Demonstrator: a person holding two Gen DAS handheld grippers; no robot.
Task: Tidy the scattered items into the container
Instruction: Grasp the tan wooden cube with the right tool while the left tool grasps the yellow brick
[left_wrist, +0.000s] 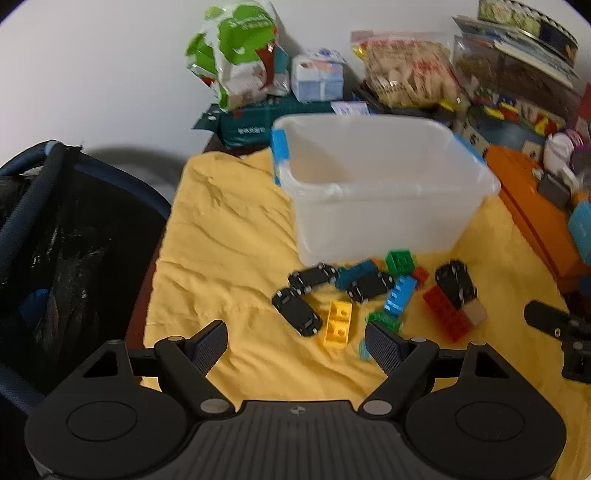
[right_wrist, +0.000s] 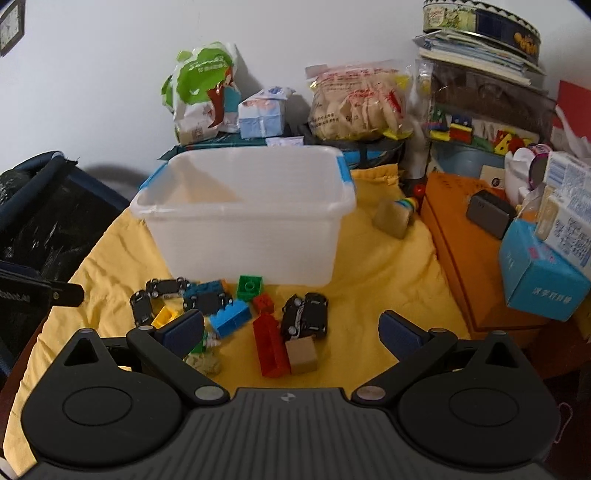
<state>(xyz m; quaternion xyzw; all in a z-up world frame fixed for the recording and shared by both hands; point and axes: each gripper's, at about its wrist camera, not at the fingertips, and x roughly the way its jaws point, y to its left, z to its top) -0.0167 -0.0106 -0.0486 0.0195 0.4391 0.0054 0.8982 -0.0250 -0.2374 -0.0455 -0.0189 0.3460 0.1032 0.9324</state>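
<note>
Right, your scattered bricks and toy cars (right_wrist: 236, 310) lie heaped on the yellow cloth (right_wrist: 388, 273) just in front of the clear container (right_wrist: 243, 236). Your left gripper (left_wrist: 295, 345) and right gripper (right_wrist: 291, 328) both hover spread wide, holding nothing.

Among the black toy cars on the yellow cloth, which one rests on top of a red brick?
The rightmost black car, which lies across the long red brick beside the tan block. The other black cars lie further left, near the teal and yellow bricks.
</note>
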